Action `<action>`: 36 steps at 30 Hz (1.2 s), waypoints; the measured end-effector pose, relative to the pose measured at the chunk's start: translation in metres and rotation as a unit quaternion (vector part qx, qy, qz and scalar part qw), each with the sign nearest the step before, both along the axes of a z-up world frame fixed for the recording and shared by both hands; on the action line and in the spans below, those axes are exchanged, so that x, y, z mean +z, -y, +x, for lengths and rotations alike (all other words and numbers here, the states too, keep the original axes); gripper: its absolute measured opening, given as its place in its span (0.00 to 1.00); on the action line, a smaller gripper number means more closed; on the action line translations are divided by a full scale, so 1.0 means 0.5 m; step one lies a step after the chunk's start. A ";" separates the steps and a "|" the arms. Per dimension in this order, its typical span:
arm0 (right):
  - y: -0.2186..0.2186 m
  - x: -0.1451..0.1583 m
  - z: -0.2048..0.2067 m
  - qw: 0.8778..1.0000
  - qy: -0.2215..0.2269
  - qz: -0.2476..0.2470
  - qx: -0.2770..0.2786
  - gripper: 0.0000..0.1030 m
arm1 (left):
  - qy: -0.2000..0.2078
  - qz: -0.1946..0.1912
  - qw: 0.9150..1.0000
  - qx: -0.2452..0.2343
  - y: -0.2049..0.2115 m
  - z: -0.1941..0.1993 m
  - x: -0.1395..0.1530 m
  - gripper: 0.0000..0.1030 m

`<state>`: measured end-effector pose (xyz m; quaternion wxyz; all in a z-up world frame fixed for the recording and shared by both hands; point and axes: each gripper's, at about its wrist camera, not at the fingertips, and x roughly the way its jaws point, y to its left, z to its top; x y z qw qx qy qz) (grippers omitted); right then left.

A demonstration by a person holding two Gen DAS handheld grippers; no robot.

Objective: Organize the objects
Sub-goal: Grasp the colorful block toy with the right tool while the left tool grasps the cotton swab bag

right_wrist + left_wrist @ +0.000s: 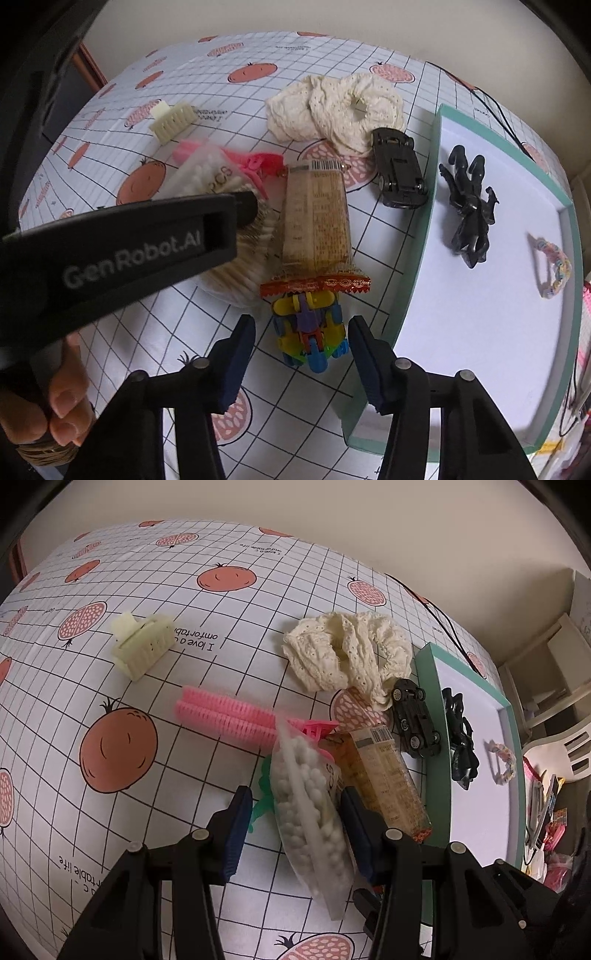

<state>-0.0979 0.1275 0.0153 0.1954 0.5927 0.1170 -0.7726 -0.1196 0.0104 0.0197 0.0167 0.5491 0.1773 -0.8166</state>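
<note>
My left gripper (pixel 295 794) is shut on a clear bag of cotton swabs (pixel 314 812), which stands on edge between the blue pads. Its black housing (pixel 129 243) covers part of that bag in the right wrist view. My right gripper (pixel 303 328) points down over a multicoloured toy vehicle (pixel 310 332). The toy sits between the pads with a gap showing on its left side, so the jaws are open. A brown snack pack (pixel 314 218) lies just beyond the toy, beside the teal-rimmed white tray (pixel 417 236).
A black figure (pixel 471 218) and a bead bracelet (pixel 552 269) lie in the tray. A black toy car (pixel 399 173), cream lace cloth (pixel 332 103), cream hair claw (pixel 144 646), pink roller (pixel 225 712) and pink clip (pixel 317 729) lie on the fruit-print cloth. A hand (pixel 66 406) is at lower left.
</note>
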 end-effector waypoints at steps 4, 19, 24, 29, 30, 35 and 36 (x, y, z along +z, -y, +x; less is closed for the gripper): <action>0.000 -0.009 -0.001 1.000 0.004 0.005 -0.002 0.49 | 0.000 0.001 1.000 0.001 0.002 0.000 -0.002 0.50; -0.015 -0.012 -0.002 1.000 0.008 -0.001 -0.012 0.38 | -0.009 -0.004 1.000 -0.004 0.004 0.000 0.000 0.43; -0.021 -0.012 -0.001 1.000 0.009 -0.002 -0.014 0.38 | -0.017 0.002 1.000 -0.007 0.003 0.000 0.007 0.32; -0.027 -0.006 0.001 1.000 0.005 -0.004 -0.016 0.38 | -0.018 0.013 1.000 -0.004 0.005 -0.002 0.006 0.29; -0.029 -0.004 0.001 1.000 0.004 -0.006 -0.016 0.38 | -0.020 0.015 1.000 -0.004 0.006 0.000 0.007 0.26; -0.036 0.008 0.004 1.000 -0.002 -0.011 -0.019 0.38 | -0.027 0.009 1.000 -0.003 0.003 0.002 0.015 0.25; -0.037 0.010 0.004 1.000 -0.003 -0.013 -0.019 0.38 | -0.029 0.010 1.000 -0.003 0.005 0.004 0.017 0.25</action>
